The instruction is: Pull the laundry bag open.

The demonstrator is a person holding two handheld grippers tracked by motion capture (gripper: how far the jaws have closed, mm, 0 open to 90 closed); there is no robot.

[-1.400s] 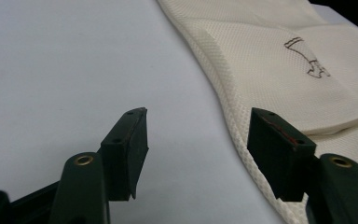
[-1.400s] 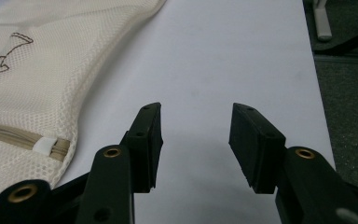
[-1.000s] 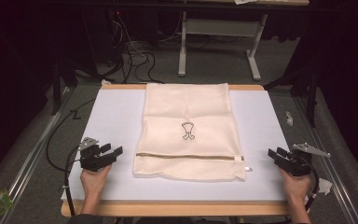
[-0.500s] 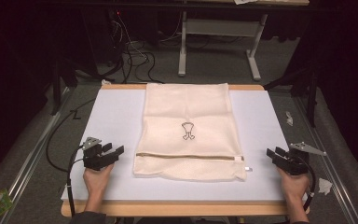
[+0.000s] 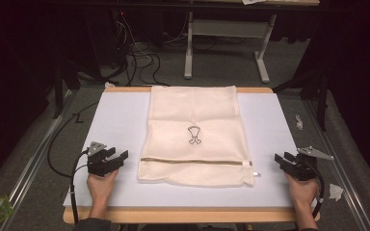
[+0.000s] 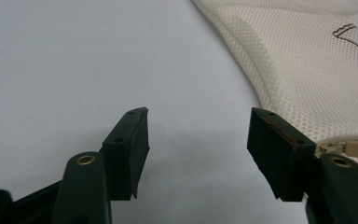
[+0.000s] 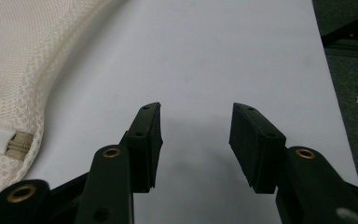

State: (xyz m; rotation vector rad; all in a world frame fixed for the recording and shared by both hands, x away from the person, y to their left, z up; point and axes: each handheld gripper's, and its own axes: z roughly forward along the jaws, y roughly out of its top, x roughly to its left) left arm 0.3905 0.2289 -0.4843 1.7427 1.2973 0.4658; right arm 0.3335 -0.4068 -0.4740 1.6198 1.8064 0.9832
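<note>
stage: nothing begun, I judge | left hand-held gripper (image 5: 117,158): spread, empty | right hand-held gripper (image 5: 282,159): spread, empty | mesh laundry bag (image 5: 196,132): flat on worktop (image 5: 115,120), between both, untouched | zipper (image 5: 192,161): seemingly closed | left: first grasp

A mesh bag (image 5: 194,137) lies on the middle of the counter (image 5: 120,115). The left tongs (image 5: 116,159) rest just left of it, the right tongs (image 5: 283,160) to its right.

From my station the white table (image 5: 115,120) glows under overhead light while the surroundings sink into darkness; my close gripper views look soft, grainy, and softly shadowed.
</note>
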